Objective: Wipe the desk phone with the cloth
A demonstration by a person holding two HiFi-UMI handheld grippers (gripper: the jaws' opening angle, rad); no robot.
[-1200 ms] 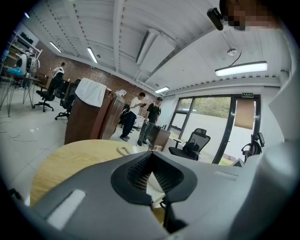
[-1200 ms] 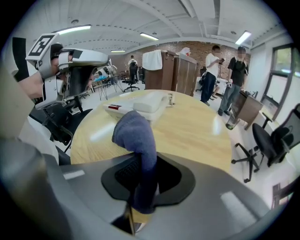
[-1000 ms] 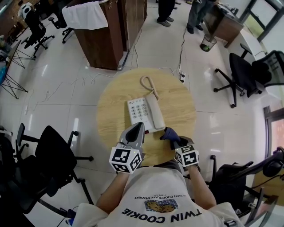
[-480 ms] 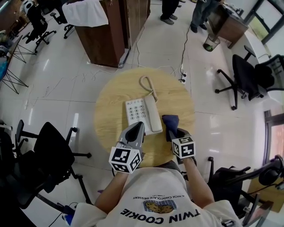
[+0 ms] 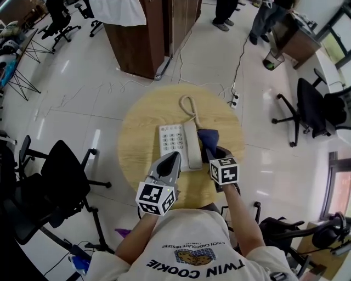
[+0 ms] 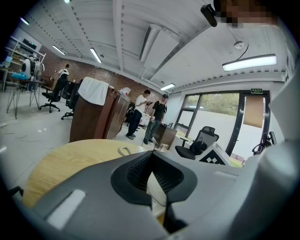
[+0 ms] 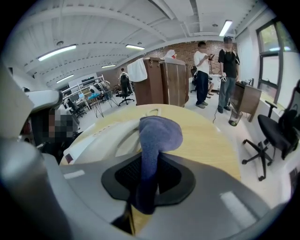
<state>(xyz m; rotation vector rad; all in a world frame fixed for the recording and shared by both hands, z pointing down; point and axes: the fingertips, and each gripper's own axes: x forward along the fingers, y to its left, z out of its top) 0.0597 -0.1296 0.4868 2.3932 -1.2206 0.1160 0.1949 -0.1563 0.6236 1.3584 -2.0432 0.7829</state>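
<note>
A white desk phone [image 5: 179, 144] lies on the round wooden table [image 5: 137, 137], its handset [image 5: 193, 145] along its right side and its coiled cord [image 5: 189, 104] trailing toward the far edge. My right gripper [image 5: 211, 152] is shut on a blue cloth [image 5: 209, 137], which touches the handset's right edge. In the right gripper view the cloth [image 7: 157, 133] stands up between the jaws, with the phone [image 7: 108, 138] just left of it. My left gripper [image 5: 174, 157] is shut and holds nothing, hovering at the phone's near edge. The phone [image 6: 157, 187] shows white behind its jaws.
A black office chair [image 5: 60, 186] stands left of the table and another [image 5: 310, 107] at the far right. A brown wooden cabinet [image 5: 142, 38] with a white cloth draped on it stands beyond the table. Two people [image 5: 241, 13] stand farther off. A cable [image 5: 237, 60] runs across the floor.
My right gripper has carried the cloth forward from the table's near edge up along the handset's right side. The left gripper has hardly moved.
</note>
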